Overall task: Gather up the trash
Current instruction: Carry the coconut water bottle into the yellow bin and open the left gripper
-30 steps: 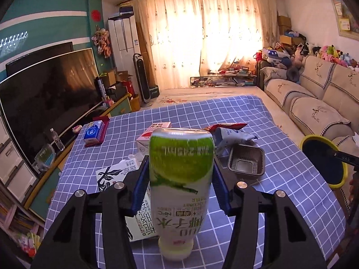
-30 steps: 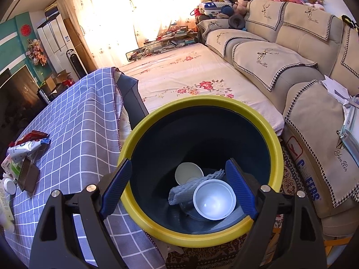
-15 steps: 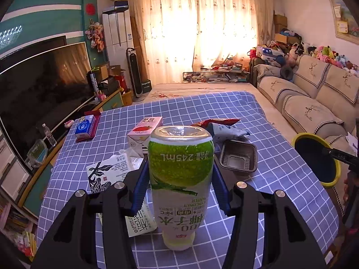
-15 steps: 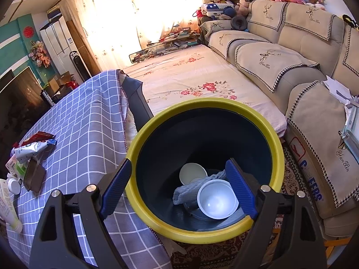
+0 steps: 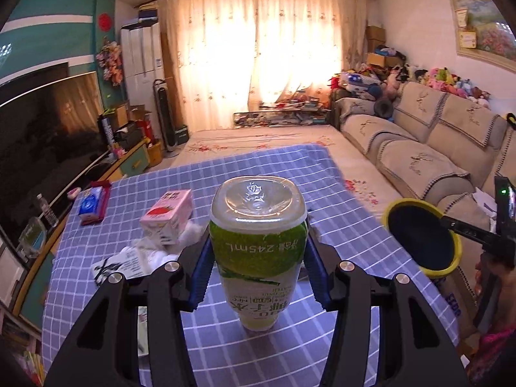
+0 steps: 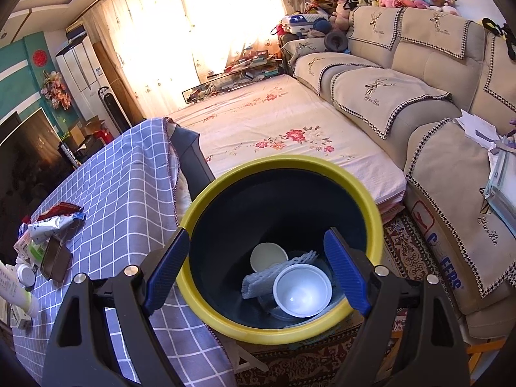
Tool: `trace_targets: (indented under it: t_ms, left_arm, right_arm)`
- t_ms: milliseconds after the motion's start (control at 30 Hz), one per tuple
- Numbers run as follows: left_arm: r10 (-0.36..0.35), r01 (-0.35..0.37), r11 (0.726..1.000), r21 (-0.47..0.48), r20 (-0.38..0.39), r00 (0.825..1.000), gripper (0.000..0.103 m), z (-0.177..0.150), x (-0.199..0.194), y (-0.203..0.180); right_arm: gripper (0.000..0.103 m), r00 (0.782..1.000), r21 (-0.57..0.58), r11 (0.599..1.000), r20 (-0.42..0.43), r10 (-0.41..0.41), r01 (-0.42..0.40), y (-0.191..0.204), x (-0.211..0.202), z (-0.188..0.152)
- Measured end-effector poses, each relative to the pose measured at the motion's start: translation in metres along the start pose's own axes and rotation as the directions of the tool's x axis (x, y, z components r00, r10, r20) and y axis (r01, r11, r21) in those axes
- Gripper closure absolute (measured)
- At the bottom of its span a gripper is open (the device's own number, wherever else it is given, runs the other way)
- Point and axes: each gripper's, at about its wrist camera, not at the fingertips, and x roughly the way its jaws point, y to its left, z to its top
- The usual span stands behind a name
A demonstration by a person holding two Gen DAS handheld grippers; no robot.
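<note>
Two blue pads of the left gripper [image 5: 256,269] clamp a green-and-white plastic coconut-water bottle [image 5: 257,251], held upside down with its cap end pointing at the blue checked cloth of the table [image 5: 338,238]. Just left behind it lie a pink strawberry carton [image 5: 167,217] and crumpled white paper [image 5: 129,258]. Far right, the right gripper [image 6: 256,272] grips the near rim of a yellow-rimmed dark bin [image 6: 371,206], jaws set wide, beside the table; inside are a white plastic bowl [image 6: 301,290] and white foam netting [image 6: 271,274].
</note>
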Motion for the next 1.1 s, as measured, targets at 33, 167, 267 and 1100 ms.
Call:
trace_targets:
  t_ms: [33, 167, 267, 1100]
  left_arm:
    - [-0.022, 0.022, 1.000, 0.009, 0.006, 1.000, 0.052, 0.004, -0.001, -0.006]
    - [-0.114, 0.113, 0.993, 0.046, 0.020, 0.993, 0.052, 0.023, -0.002, -0.039]
    - [-0.201, 0.199, 0.977, 0.082, 0.015, 0.979, 0.052, 0.035, 0.004, -0.070]
    - [-0.387, 0.457, 0.847, 0.272, -0.273, 0.881, 0.050, 0.015, 0.204, -0.326]
  right_arm:
    - [0.022, 1.000, 0.002, 1.000, 0.003, -0.001, 0.001, -0.002, -0.002, 0.000]
    - [0.022, 1.000, 0.017, 1.000, 0.018, -0.010, 0.010, -0.015, -0.008, 0.001]
    - [0.022, 0.999, 0.035, 0.999, 0.030, -0.022, 0.021, -0.026, -0.014, 0.002]
    - [0.022, 0.993, 0.157, 0.982, 0.026, -0.114, 0.108, -0.107, -0.031, -0.005]
